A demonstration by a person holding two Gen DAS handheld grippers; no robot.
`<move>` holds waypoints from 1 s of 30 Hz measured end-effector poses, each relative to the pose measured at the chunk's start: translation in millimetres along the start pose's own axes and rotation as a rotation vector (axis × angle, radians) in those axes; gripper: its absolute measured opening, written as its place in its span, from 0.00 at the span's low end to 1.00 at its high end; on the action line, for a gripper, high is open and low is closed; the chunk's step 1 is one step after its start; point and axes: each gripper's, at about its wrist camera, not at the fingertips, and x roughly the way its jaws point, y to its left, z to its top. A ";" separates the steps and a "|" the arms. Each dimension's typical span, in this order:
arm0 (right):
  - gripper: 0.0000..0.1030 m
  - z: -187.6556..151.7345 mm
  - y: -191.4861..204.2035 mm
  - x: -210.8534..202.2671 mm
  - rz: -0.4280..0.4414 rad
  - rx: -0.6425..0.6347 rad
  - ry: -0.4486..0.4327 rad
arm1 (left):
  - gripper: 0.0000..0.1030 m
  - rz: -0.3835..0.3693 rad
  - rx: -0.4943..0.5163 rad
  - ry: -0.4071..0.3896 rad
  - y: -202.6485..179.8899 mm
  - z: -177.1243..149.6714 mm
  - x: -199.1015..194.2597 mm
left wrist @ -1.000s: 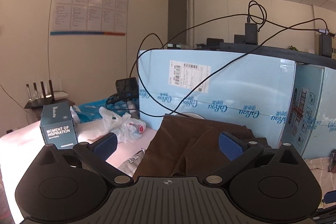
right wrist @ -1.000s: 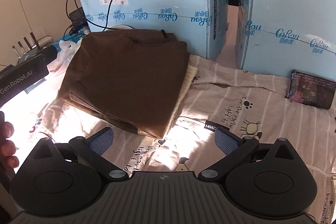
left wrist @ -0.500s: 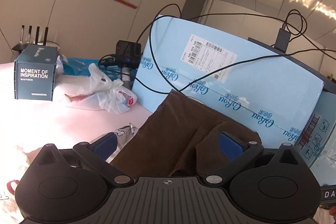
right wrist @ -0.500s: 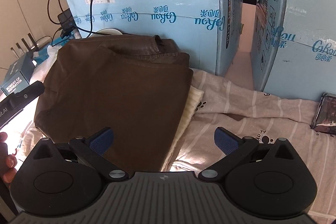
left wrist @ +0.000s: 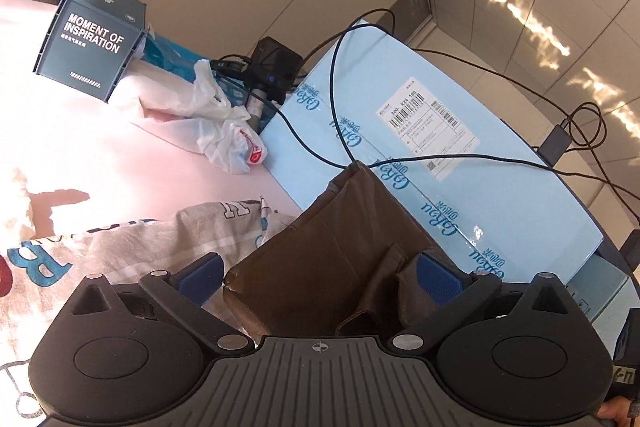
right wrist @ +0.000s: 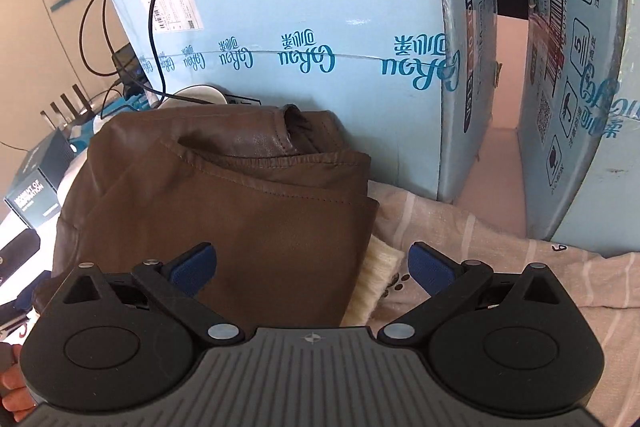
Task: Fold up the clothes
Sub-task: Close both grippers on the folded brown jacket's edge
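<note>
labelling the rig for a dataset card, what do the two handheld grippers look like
Both match: the left gripper and right gripper have matte black bodies, ribbed grey centre panels with a small crosshair mark, round side discs, silver pivot pins, black linkage arms and blue fingertip pads.

The folded leather jacket (right wrist: 224, 211) lies on a fleecy garment (right wrist: 376, 279) (edge showing right), on the printed bedsheet (right wrist: 500, 259); cardboard boxes (right wrist: 320, 27) stand behind, a small box (left wrist: 94, 41) far left.

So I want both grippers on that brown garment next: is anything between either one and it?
Nothing visible. The brown garment lies directly ahead of the open right gripper, and its near corner sits between the open left gripper fingers. The cables run behind it, across the blue box.
</note>
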 end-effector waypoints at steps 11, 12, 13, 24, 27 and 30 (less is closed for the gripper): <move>1.00 -5.2 -53.3 0.2 0.272 0.312 -0.092 | 1.00 -0.060 -0.189 0.073 27.8 5.7 4.8; 1.00 -6.6 -58.5 0.4 0.302 0.345 -0.099 | 1.00 -0.068 -0.184 0.091 26.9 4.9 7.2; 1.00 -8.1 -63.7 0.5 0.332 0.379 -0.105 | 1.00 -0.073 -0.176 0.114 25.5 3.7 10.2; 1.00 -7.7 -84.6 6.6 0.476 0.480 -0.173 | 1.00 -0.078 -0.120 0.170 16.3 -7.4 29.5; 1.00 -5.5 -76.3 12.6 0.480 0.422 -0.168 | 1.00 -0.077 -0.072 0.167 9.0 -10.4 35.3; 0.98 -4.5 -66.2 16.4 0.464 0.374 -0.163 | 1.00 -0.079 -0.036 0.136 3.7 -13.2 35.9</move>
